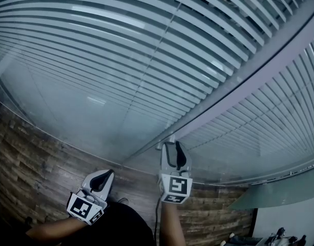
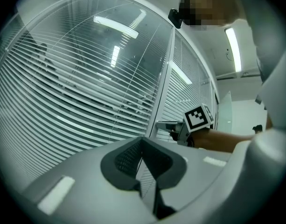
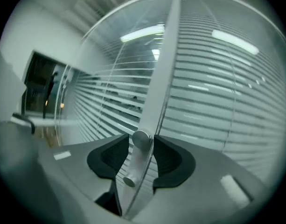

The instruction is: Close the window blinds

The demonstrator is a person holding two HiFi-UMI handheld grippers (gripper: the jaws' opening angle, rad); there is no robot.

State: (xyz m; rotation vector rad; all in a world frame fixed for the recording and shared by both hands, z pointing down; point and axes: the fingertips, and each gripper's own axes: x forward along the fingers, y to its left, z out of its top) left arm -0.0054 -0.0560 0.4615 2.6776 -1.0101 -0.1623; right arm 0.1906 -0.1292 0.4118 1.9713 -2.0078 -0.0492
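White slatted blinds (image 1: 121,45) hang behind glass on both sides of a grey upright frame bar (image 1: 238,86). A silver round knob (image 3: 141,138) juts from that bar (image 3: 161,78). My right gripper (image 3: 141,146) stands around the knob, which sits between the black pads (image 3: 167,158); a thin gap shows on the left side, so the jaws are open. In the head view the right gripper (image 1: 169,145) points at the bar's lower end. My left gripper (image 1: 108,174) hangs lower left, away from the glass, shut on nothing (image 2: 143,141). The left gripper view also shows the right gripper (image 2: 168,126) at the bar.
Wood-plank floor (image 1: 34,152) runs along the foot of the glass wall. Dark clutter (image 1: 279,237) lies at the lower right corner. A dark doorway (image 3: 40,87) shows far left in the right gripper view. The slats (image 2: 63,92) let some of the room behind show through.
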